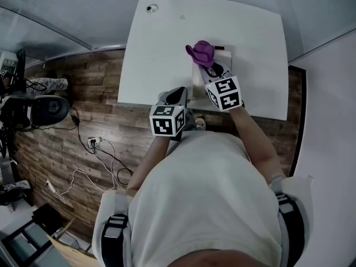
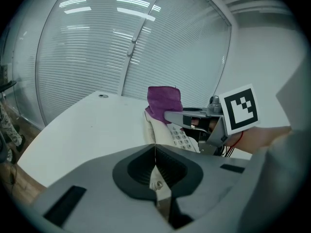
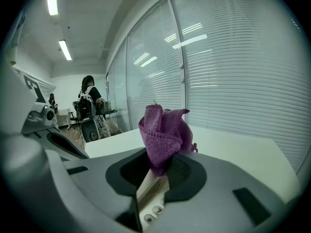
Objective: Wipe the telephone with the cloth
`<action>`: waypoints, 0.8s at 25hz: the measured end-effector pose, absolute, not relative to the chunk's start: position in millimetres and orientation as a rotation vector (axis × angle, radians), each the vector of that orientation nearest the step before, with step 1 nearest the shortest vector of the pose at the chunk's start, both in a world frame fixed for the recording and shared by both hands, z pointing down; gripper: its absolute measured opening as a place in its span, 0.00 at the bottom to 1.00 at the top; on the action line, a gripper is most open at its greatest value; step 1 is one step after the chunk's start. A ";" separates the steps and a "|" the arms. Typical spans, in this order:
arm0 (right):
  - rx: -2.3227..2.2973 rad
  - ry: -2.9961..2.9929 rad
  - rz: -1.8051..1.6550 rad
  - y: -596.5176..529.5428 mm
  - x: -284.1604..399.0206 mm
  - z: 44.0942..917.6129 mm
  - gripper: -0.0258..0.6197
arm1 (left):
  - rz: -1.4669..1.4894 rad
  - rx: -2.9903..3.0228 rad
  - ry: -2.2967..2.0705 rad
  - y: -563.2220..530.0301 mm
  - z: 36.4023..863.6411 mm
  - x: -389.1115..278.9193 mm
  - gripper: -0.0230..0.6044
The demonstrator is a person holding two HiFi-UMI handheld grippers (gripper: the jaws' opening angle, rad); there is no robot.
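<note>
Evidently mid-wipe: the right gripper clamps a crumpled purple microfibre cloth over the beige push-button telephone beneath its jaws. The left gripper is closed and empty. Next, probably, comes a sweep along the keypad.

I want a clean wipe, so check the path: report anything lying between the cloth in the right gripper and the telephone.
Nothing visible does. The right gripper is shut on the purple cloth, which sits bunched at the far end of the telephone; only its bare keypad shows beneath the jaws.

The purple cloth is a soft, nubby fabric with a matt pile. The telephone is smooth off-white plastic. The table has a smooth, matt white top, and the floor is grainy wood planking.
</note>
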State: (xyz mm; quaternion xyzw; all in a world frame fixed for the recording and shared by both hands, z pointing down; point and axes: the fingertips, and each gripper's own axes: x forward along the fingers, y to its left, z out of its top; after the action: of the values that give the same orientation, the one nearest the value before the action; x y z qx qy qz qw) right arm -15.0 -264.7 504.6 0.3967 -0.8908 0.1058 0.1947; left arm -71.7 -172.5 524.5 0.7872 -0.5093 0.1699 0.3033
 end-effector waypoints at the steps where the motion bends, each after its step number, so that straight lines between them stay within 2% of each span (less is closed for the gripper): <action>1: 1.108 -2.496 0.298 -262.0 -14.5 505.1 0.18 | 0.448 2.086 -1.352 -171.7 524.4 -71.4 0.07; 20: 1.033 -2.514 0.332 -208.7 -11.2 519.6 0.18 | 0.443 2.101 -1.354 -154.9 525.4 -64.1 0.07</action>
State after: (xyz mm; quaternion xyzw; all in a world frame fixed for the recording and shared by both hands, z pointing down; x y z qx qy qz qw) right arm -11.2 -208.7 519.6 0.3697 -0.8995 0.1189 0.2003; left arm -64.1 -154.9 525.4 0.7903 -0.5094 0.1668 0.2970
